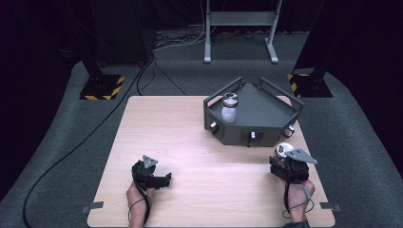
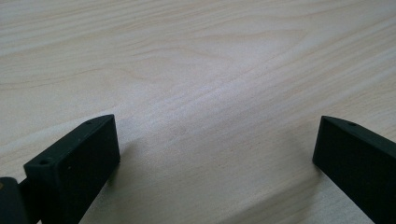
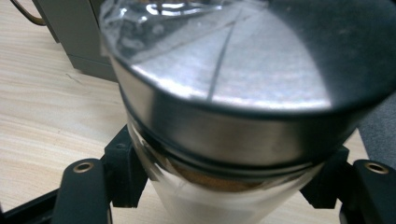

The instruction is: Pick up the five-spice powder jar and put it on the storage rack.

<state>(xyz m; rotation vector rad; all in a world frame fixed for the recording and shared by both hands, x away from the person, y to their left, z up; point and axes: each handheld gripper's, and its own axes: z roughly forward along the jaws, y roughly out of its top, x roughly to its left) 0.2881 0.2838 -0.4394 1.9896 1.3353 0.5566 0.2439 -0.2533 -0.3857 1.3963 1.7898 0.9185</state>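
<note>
We see the right gripper clamped on a jar at the table's right edge; the jar's shiny metal lid sits just ahead of the gripper's grey three-cornered plate. In the right gripper view the jar sits between the two black jaws, pads pressed to its pale body below a brushed steel lid with a mirror-like top. A brownish band shows under the lid rim; contents we cannot tell. Ahead and to the left of this gripper stands a dark grey tray, angular, many-sided, low-walled with raised handle bars, matte finish. Its grey wall shows behind the jar in the close view.

A second jar, white-bodied with a metal lid, stands upright inside the tray near its left front wall. Small knob-like fittings sit along the tray's front faces; too small to say what they are.

The left gripper rests low on the table, well apart from the tray, holding nothing. The left gripper view gives what the high view cannot: jaws spread wide, blocky matte black plastic with small holes at the tips, bare light wood grain between them.

The high view adds grey carpet around the table.
</note>
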